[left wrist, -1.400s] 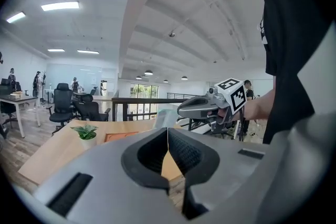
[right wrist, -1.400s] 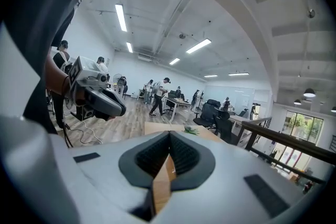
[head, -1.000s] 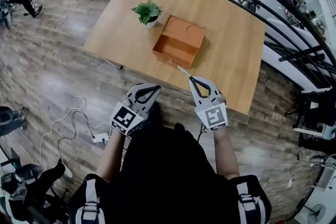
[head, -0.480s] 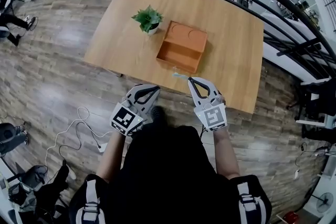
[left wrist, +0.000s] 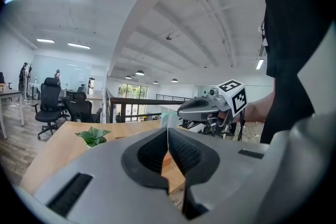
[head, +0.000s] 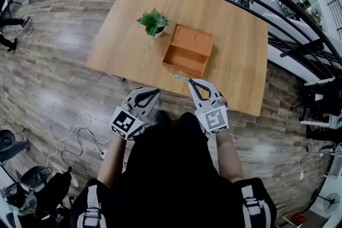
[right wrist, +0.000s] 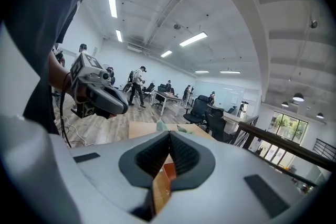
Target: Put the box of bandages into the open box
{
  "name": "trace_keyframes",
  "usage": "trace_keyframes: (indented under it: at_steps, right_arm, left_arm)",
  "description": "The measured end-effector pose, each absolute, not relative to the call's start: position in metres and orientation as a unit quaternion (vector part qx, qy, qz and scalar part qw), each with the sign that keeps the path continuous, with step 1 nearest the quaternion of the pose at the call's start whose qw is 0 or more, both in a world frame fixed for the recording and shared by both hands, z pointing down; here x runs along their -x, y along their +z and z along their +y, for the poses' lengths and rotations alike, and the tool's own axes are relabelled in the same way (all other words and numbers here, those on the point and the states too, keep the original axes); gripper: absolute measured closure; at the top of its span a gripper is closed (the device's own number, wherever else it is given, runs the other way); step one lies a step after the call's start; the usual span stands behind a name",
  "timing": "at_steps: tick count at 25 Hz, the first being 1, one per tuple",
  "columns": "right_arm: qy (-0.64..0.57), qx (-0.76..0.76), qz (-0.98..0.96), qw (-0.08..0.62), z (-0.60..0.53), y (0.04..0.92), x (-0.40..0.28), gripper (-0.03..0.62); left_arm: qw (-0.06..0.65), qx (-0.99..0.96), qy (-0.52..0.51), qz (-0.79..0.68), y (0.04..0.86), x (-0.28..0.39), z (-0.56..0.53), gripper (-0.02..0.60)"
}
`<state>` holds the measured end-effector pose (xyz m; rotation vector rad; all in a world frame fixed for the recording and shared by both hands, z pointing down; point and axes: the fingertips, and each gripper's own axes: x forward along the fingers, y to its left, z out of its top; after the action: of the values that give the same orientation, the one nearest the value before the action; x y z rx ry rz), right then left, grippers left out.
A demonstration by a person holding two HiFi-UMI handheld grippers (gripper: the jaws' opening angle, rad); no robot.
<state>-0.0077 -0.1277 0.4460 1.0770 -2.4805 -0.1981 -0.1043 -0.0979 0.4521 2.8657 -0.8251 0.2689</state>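
Table (head: 125,29), one open box (head: 188,51), one plant (head: 154,21), one bandage box (head: 178,78)

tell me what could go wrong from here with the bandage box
The small pale teal box is pinched only at the very tip of the right tongs; it could slip out before the wooden table. The small green potted plant stands close beside the open orange box; a wide approach might knock it.

No words, brands or numbers can be read anywhere; the marker cube (head: 124,123) on the left claw (head: 155,91) and its twin (head: 212,119) on the right claw (head: 190,81) bear only black-and-white square patterns; the pale box of bandages (head: 179,78) is too small for any lettering to be made out.
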Motion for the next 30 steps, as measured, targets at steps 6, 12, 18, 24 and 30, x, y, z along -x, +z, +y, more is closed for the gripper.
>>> trace_keyframes:
  at_steps: [6, 12, 18, 24, 30]
  right_arm:
    - [-0.067, -0.391, -0.894, 0.209, -0.138, 0.447, 0.011, 0.569]
    - [-0.057, -0.379, -0.899, 0.210, -0.157, 0.457, 0.013, 0.569]
    - [-0.043, -0.369, -0.904, 0.212, -0.180, 0.466, 0.007, 0.569]
    - [-0.018, -0.356, -0.906, 0.228, -0.201, 0.491, -0.006, 0.569]
    - [0.002, -0.345, -0.905, 0.250, -0.221, 0.522, -0.020, 0.569]
  left_arm:
    - [0.073, -0.953, 0.096, -0.276, 0.453, 0.110, -0.102, 0.555]
    - [0.074, -0.948, 0.100, -0.293, 0.456, 0.118, -0.116, 0.555]
    - [0.080, -0.943, 0.100, -0.308, 0.456, 0.116, -0.141, 0.555]
    - [0.089, -0.942, 0.105, -0.306, 0.462, 0.098, -0.166, 0.555]
    - [0.095, -0.942, 0.123, -0.299, 0.474, 0.083, -0.188, 0.555]
